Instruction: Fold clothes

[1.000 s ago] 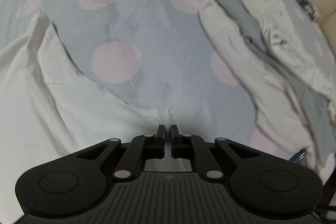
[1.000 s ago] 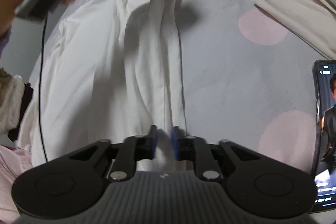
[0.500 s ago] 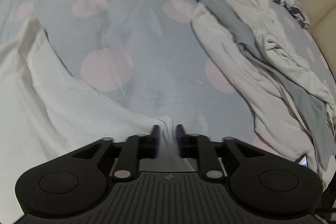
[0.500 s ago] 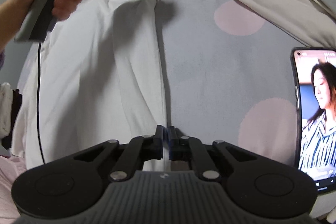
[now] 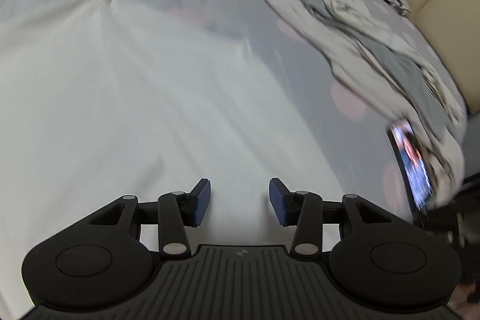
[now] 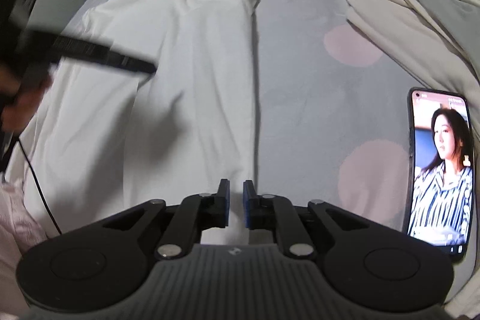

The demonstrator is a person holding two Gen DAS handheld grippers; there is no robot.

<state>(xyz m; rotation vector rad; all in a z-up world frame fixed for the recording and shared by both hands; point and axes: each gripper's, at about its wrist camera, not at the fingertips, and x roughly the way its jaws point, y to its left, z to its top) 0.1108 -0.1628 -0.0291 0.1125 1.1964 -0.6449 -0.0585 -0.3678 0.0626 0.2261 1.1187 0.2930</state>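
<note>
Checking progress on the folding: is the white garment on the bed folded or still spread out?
Partly folded: the white garment lies flat with its right side turned in along a straight edge.

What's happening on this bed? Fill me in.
A person is folding a white garment spread on the dotted bedsheet, with a tool in each hand. The left tool is wide open above the cloth; the right tool is slightly open at its near edge. A phone plays video beside it.

White garment (image 6: 192, 86); grey bedsheet (image 6: 294, 86) with pale pink circles; beige-and-grey clothes (image 5: 375, 50) beyond right tongs (image 6: 236, 201), blue-padded.
</note>
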